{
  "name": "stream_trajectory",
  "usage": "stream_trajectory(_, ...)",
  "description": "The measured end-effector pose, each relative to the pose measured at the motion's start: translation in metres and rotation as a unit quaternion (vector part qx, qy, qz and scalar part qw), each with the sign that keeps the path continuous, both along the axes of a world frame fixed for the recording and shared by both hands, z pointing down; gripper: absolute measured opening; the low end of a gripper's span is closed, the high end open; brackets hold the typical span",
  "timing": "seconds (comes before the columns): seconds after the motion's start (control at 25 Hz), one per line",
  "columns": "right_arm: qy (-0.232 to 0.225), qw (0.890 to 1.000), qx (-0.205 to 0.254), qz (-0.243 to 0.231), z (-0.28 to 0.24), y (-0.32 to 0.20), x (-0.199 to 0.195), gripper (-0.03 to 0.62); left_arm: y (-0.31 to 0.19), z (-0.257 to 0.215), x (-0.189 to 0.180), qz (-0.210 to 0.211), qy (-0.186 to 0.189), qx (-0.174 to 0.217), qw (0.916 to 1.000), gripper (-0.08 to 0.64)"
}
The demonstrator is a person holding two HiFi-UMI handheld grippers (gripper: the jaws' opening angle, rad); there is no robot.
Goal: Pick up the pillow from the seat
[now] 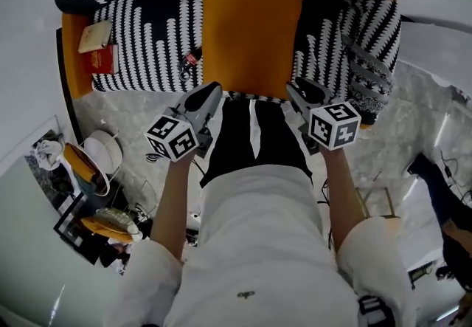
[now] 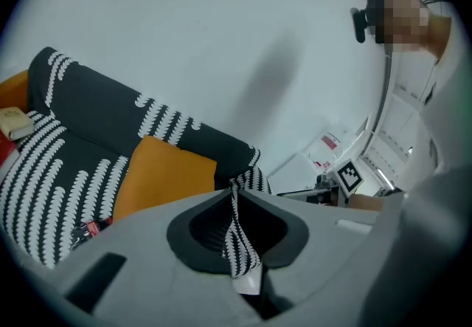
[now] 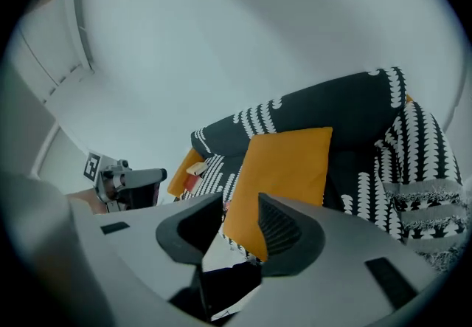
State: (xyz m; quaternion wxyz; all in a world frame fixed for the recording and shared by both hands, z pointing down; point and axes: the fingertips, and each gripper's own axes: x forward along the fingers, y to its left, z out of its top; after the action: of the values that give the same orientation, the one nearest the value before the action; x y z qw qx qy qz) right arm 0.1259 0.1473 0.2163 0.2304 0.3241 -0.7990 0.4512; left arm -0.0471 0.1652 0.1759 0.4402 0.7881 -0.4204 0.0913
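Note:
An orange pillow (image 1: pixel 251 30) with a black-and-white patterned lower edge stands against the back of the patterned sofa (image 1: pixel 147 23). My left gripper (image 1: pixel 212 89) is at its lower left corner. In the left gripper view the left gripper (image 2: pixel 240 244) is shut on a strip of that patterned fabric with a white tag. My right gripper (image 1: pixel 295 85) is at the lower right corner. Seen from the right gripper view, the right gripper (image 3: pixel 232 233) has its jaws apart, and the pillow's (image 3: pixel 284 163) orange corner sits loosely in the gap.
A cream and a red book (image 1: pixel 99 45) lie at the sofa's left end, a small red-and-black item (image 1: pixel 190 61) beside the pillow. A grey striped cloth (image 1: pixel 365 67) drapes the right arm. Floor clutter (image 1: pixel 96 170) is at my left. Dark cloth (image 1: pixel 251 141) hangs between my arms.

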Motion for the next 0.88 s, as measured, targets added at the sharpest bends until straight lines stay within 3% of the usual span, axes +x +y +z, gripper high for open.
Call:
stream_trajectory(0.04,0.001,1.0,-0.001,0.0,0.007,-0.005,-0.001,0.134,-0.004,0.01,-0.002,0.002,-0.001,-0.003,1.0,0.015)
stream_trajectory(0.16,0.017,1.0,-0.008,0.005,0.034,-0.016,0.005,0.167,-0.016,0.046,-0.001,0.013,0.009,-0.02,0.9997,0.037)
stream_trajectory(0.36,0.013,0.999,-0.035,0.024,0.078,-0.016,0.008,0.249,-0.035,0.104,0.006,0.04,0.039,-0.046,0.9974,0.147)
stream_trajectory(0.88,0.037,0.995,-0.07,0.06,0.191,-0.033,-0.001,0.328,-0.055,0.236,-0.061,0.075,-0.035,-0.111,0.9904,0.415)
